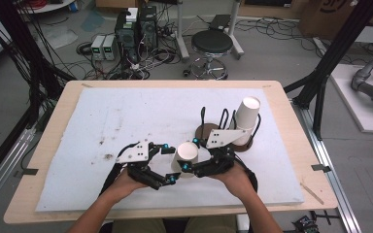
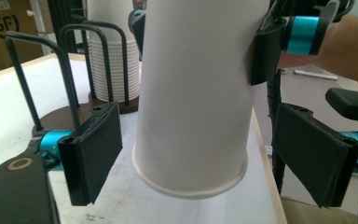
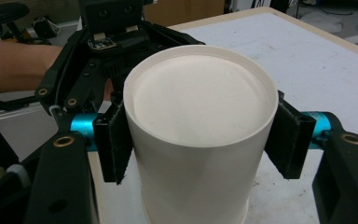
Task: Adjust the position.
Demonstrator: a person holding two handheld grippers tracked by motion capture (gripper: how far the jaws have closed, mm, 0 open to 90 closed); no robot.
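At the near middle of the desk, with its white foam mat, you are working two tools around one paper cup. On the left, you are holding the left hand-held gripper with its jaws standing apart; in the left gripper view its two black pads are flanking the white paper cup on either side, with clear gaps showing between pad and cup wall, so nothing is being squeezed there.

Between the two tools, the paper cup is being held upside down and tilted, its flat bottom facing up and its rolled rim pointing down, above the mat just in front of you.

To the right, you are gripping that cup with the right hand-held gripper: in the right gripper view its padded fingers are pressing against opposite sides of the cup, clamped near the cup's bottom end.

Farther back and to the right, a dark round-based wire cup holder is sitting on the mat, and beside it a stack of paper cups is leaning inside a second wire stand, well apart from the cup you are holding.
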